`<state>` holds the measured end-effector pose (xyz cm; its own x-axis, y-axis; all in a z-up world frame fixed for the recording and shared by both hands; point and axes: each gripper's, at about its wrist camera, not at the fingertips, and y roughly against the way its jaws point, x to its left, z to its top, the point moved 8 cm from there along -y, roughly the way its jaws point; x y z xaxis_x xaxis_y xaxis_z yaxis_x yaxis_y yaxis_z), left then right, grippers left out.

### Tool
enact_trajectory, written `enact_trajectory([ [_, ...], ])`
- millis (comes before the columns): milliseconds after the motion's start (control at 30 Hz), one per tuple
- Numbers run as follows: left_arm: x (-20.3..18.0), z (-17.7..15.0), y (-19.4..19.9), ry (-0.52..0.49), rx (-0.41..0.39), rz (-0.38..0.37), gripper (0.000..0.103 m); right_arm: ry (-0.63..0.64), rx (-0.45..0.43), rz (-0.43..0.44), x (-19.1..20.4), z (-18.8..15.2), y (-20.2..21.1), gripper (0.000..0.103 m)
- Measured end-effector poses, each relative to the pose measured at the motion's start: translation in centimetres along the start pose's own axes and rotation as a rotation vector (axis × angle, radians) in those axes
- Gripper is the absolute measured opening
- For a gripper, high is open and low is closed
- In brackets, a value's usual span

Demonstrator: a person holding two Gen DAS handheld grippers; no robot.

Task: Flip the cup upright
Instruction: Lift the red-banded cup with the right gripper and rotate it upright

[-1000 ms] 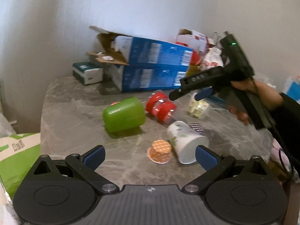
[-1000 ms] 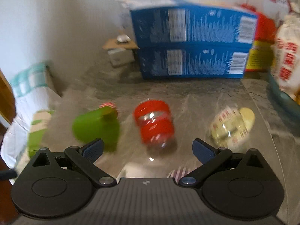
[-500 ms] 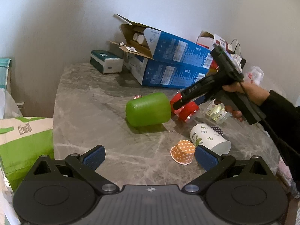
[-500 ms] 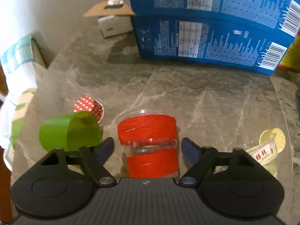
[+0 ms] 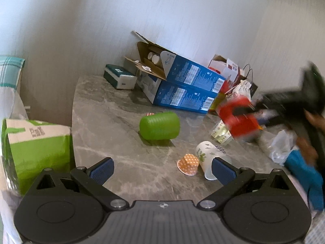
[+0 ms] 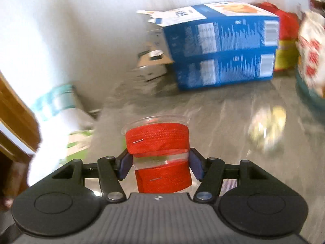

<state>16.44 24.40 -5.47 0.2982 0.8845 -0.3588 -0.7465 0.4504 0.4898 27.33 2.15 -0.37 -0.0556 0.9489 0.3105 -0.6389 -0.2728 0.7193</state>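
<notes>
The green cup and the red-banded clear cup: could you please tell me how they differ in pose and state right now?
The green cup lies on its side on the marble table, untouched; the red-banded clear cup is off the table, clamped by the right gripper at its bare middle strip. The green cup is opaque and plain; the red-banded clear cup is see-through with two red bands. The green cup looks sharp, the other blurred in the left wrist view.

Grey marble table (image 5: pixel 113 126), pretty cluttered. Green cup (image 5: pixel 159 125) lies on its side mid-table; two stacked blue boxes (image 5: pixel 182 89) behind it, orange dotted cup (image 5: pixel 188 164) and white leafy cup (image 5: pixel 209 158) tipped over in front.
</notes>
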Motion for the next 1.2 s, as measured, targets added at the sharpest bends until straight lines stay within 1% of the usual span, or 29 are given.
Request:
enact_trajectory([
  [33,0.1,-0.3,0.4,0.007,0.004,-0.005,0.103,-0.034,-0.009,0.012,0.6,-1.9,1.2,0.061],
  [100,0.2,-1.1,1.0,0.016,0.015,-0.016,0.103,-0.120,0.006,0.046,1.4,-5.8,2.3,0.061],
  [200,0.4,-2.3,1.6,0.020,0.036,-0.028,0.103,-0.260,0.008,0.086,1.7,-10.7,2.5,0.061],
  [300,0.6,-3.5,2.1,0.024,0.064,-0.034,0.103,-0.363,-0.007,0.088,1.4,-13.7,1.0,0.061],
  [367,0.7,-3.9,2.5,0.029,0.071,-0.035,0.103,-0.408,-0.005,0.086,1.1,-14.8,-0.2,0.061],
  [433,0.9,-4.2,2.9,0.027,0.076,-0.033,0.103,-0.459,-0.012,0.086,1.0,-15.5,-1.2,0.061],
  [533,1.2,-4.5,3.5,0.039,0.067,-0.023,0.103,-0.474,-0.021,0.072,1.3,-15.8,-2.2,0.061],
  [600,1.6,-4.6,3.6,0.052,0.066,-0.018,0.103,-0.503,-0.029,0.089,1.3,-15.9,-2.6,0.062],
  [667,1.8,-4.9,3.5,0.064,0.071,-0.010,0.103,-0.520,-0.041,0.075,1.2,-16.4,-2.6,0.062],
  [767,1.8,-5.3,2.9,0.066,0.091,0.001,0.103,-0.547,-0.032,0.104,1.1,-17.4,-3.0,0.065],
  [800,1.8,-5.4,2.8,0.065,0.097,0.003,0.103,-0.546,-0.024,0.101,1.1,-17.6,-3.2,0.067],
  [967,1.1,-5.6,2.1,0.050,0.113,-0.002,0.103,-0.545,-0.015,0.103,0.9,-17.9,-3.4,0.070],
  [1000,0.9,-5.7,2.0,0.048,0.117,-0.002,0.103,-0.532,-0.009,0.099,1.0,-17.9,-3.5,0.073],
  [1100,0.5,-6.0,1.4,0.043,0.132,0.001,0.103,-0.501,-0.001,0.091,1.2,-18.2,-3.6,0.073],
  [1200,0.3,-6.4,1.0,0.041,0.146,0.008,0.103,-0.466,-0.006,0.076,1.3,-18.1,-3.5,0.076],
])
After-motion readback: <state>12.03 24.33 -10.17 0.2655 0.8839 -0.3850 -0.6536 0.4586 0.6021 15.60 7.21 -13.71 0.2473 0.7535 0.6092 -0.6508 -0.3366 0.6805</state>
